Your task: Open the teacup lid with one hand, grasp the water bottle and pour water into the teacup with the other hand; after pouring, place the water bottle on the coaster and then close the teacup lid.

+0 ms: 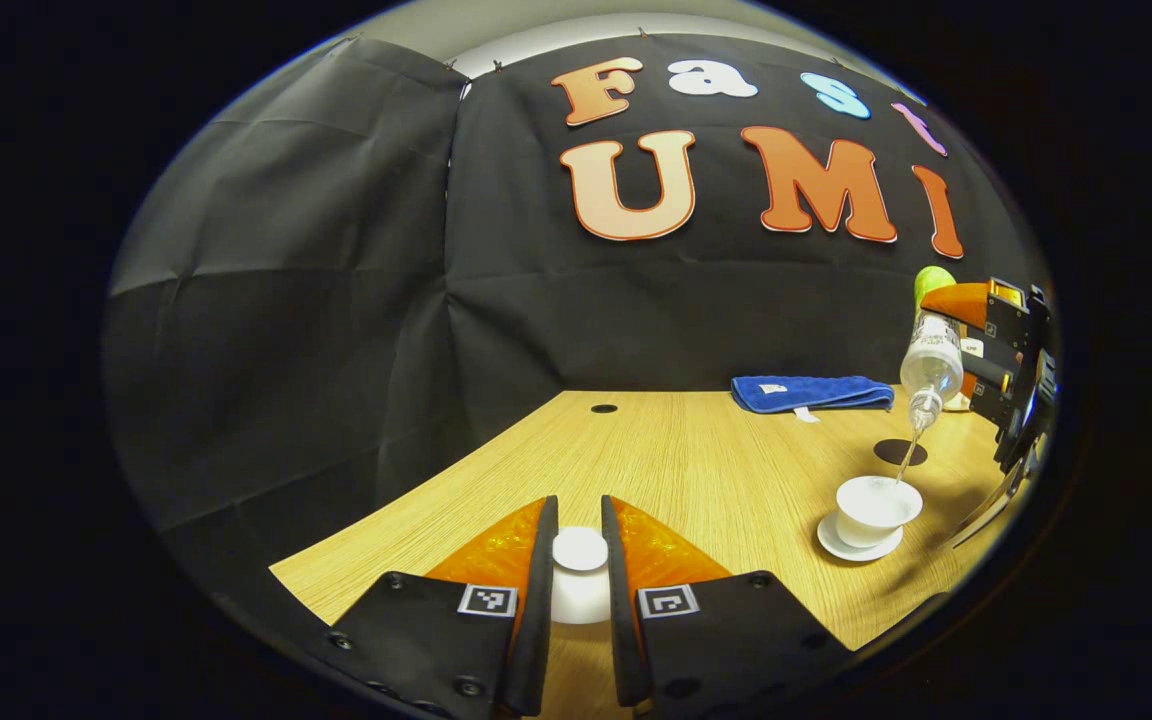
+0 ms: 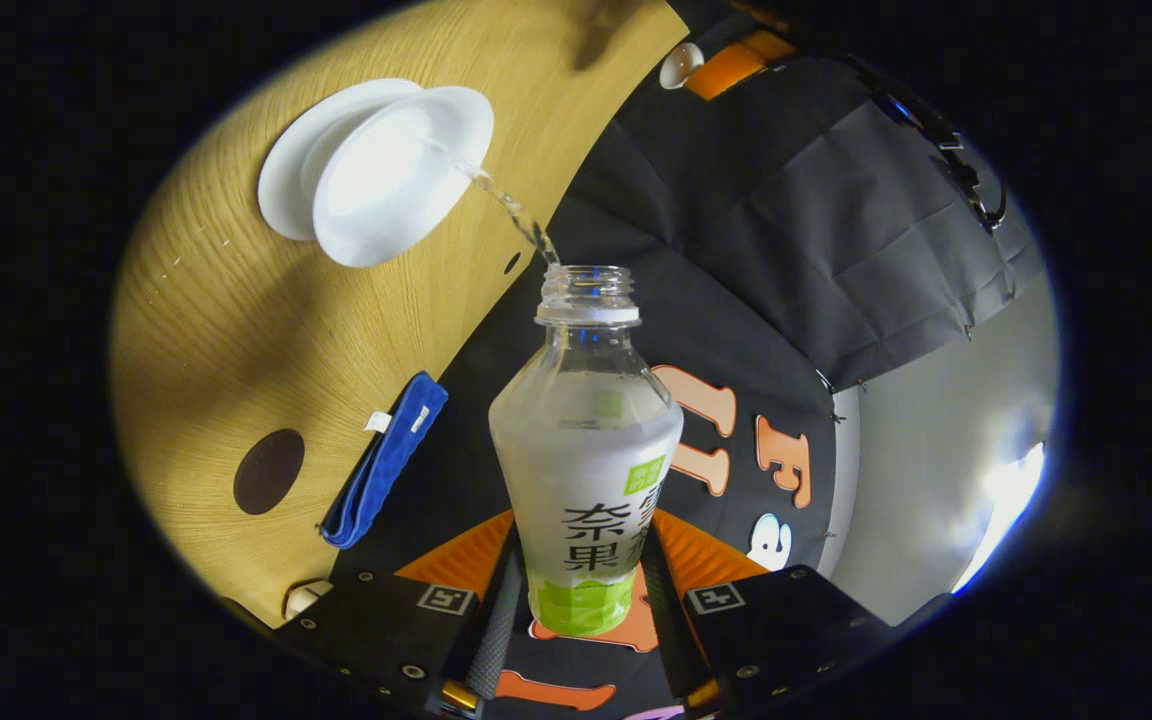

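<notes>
Left gripper (image 1: 578, 560): jaws closed on the white teacup lid (image 1: 579, 550), held between them above the worktop (image 1: 676, 470); right gripper (image 2: 581, 600): jaws clamp the tilted water bottle (image 2: 586, 470), streaming water into the teacup (image 2: 401, 170) at far right, beside the coaster (image 1: 901, 452).

Left gripper view sits low, just above the table (image 1: 696, 450), looking level across it to the booth wall. Right gripper view hangs higher, tipped hard over (the tabletop runs up its left side). Both catch the teacup (image 1: 876, 508) and blue towel (image 1: 812, 392).
</notes>
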Demonstrator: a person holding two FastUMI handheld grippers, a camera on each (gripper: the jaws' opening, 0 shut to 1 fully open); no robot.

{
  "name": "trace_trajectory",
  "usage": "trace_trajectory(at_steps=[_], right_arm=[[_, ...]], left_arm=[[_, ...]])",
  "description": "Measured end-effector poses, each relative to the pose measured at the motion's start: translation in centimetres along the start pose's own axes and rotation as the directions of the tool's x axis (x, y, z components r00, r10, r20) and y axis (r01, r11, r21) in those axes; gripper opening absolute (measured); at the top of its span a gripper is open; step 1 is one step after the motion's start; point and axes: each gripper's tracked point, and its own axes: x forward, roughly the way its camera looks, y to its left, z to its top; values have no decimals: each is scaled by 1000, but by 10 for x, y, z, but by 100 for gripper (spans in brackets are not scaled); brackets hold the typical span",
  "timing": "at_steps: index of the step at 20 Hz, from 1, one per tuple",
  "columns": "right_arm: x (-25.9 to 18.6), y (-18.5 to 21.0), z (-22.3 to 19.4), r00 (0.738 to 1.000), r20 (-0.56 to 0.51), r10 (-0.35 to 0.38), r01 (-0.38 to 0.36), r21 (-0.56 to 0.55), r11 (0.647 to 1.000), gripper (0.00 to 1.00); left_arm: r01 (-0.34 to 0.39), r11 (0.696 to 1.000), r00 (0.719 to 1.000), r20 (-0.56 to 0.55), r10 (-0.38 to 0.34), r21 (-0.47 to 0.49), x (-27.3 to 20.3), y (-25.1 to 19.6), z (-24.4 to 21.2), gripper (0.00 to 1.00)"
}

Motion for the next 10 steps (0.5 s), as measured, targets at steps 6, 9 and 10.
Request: trace_trajectory(at_steps=[6, 9, 10], right_arm=[[0, 1, 5, 1000, 15, -6, 7, -16, 1000, 63], [1, 14, 11, 998, 22, 54, -55, 54, 997, 63], [0, 24, 16, 997, 22, 73, -74, 101, 992, 63]], left_arm=[[-4, 1000, 1000, -8, 4, -13, 3, 3, -4, 30], [0, 1000, 1000, 0, 0, -18, 4, 1, 0, 30], [3, 1000, 1000, 0, -3, -19, 3, -1, -2, 30]])
